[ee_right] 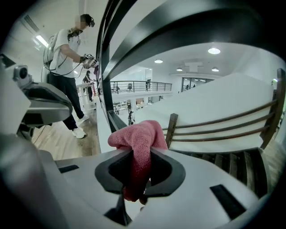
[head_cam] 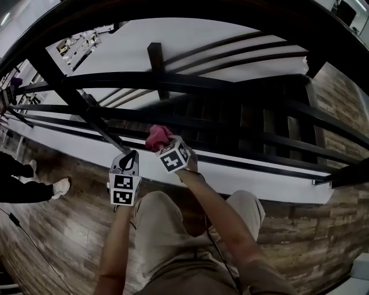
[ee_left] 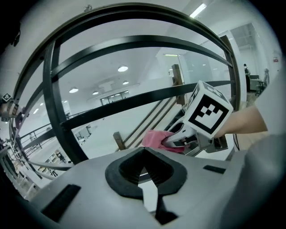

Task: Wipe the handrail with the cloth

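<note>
A pink cloth [head_cam: 157,137] is bunched in my right gripper [head_cam: 161,145], which is shut on it just short of the black railing's lower bars [head_cam: 190,83]. In the right gripper view the cloth [ee_right: 138,143] hangs clamped between the jaws of that gripper [ee_right: 136,172], with the broad dark handrail [ee_right: 187,27] arching overhead. My left gripper [head_cam: 128,159] sits lower left of the right one, shut and holding nothing. In the left gripper view its jaws [ee_left: 144,167] meet, and the right gripper [ee_left: 203,118] with the cloth [ee_left: 156,138] shows ahead. The handrail [head_cam: 173,12] curves across the top.
Beyond the railing a stairwell with wooden steps [head_cam: 242,115] drops away. A black upright post [head_cam: 69,92] slants at left. Another person stands at left on the wood floor, with a white shoe [head_cam: 60,187] showing, and holds grippers [ee_right: 89,60] in the right gripper view.
</note>
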A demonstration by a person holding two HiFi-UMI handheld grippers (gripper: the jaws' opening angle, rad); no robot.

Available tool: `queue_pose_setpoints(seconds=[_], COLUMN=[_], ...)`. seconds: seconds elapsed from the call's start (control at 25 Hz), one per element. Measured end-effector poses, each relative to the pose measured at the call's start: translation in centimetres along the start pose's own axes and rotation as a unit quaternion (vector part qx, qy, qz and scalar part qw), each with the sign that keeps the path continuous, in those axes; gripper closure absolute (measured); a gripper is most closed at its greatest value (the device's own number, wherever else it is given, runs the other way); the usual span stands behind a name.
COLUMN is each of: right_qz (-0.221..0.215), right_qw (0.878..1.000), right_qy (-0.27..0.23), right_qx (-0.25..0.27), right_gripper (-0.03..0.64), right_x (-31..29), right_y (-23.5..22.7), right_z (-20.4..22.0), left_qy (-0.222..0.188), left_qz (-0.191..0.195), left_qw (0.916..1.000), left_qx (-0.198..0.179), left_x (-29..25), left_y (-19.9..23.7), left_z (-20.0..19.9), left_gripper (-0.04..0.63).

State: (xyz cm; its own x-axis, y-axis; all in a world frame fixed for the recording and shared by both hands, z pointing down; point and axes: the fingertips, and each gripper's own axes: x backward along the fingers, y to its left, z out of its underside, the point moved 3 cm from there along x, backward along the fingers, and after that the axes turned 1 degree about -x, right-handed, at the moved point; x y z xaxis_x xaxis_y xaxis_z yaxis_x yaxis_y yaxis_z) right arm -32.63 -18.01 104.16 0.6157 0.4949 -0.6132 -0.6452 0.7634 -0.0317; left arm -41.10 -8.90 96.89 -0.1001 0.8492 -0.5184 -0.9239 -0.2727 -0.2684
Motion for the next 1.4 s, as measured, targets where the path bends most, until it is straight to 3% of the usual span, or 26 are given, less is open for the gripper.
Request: queue_pose_setpoints(seconds=[0.28,0.44,0.68,0.92,1.2,1.4], right_qz=[0.04,0.098,0.158,0.209,0.273,0.316], right_qw=[0.996,0.994,0.986,0.973,0.949,0.936], right_qy=[-0.01,-0.006,-0.002,0.005,-0.002,-0.002], right_qx=[-0.075,-0.046,-0.052,-0.093,-0.156,-0.155], right_gripper=[0.546,0.546,0.546,0.546,0.546,0.546], right_x=[5.4,10.1,19.0,25.0,31.3,35.7], right_y=[-8.6,-12.7,-19.3,-25.1,-32.6,-36.7], right_z=[4.2,7.2,13.6,17.9,22.4,25.4], left_qy=[-0.014,-0.025,-0.044,-0.068,-0.078,-0.076], left_qz=[0.067,0.101,0.154,0.219,0.297,0.334], left_qw=[0.9972,0.9936,0.9842,0.9674,0.9422,0.9286], left_qx=[-0.029,-0.044,-0.076,-0.108,-0.135,-0.144], left_x=[-4.8,-6.2,-7.2,-8.2,-9.9,-10.4], left_y=[-8.1,-12.6,-21.3,-30.5,-41.1,-48.2], left_z=[-3.1,-5.0,-9.0,-13.6,-17.6,-19.7], left_gripper=[0.578,0.578,0.578,0.578,0.578,0.578])
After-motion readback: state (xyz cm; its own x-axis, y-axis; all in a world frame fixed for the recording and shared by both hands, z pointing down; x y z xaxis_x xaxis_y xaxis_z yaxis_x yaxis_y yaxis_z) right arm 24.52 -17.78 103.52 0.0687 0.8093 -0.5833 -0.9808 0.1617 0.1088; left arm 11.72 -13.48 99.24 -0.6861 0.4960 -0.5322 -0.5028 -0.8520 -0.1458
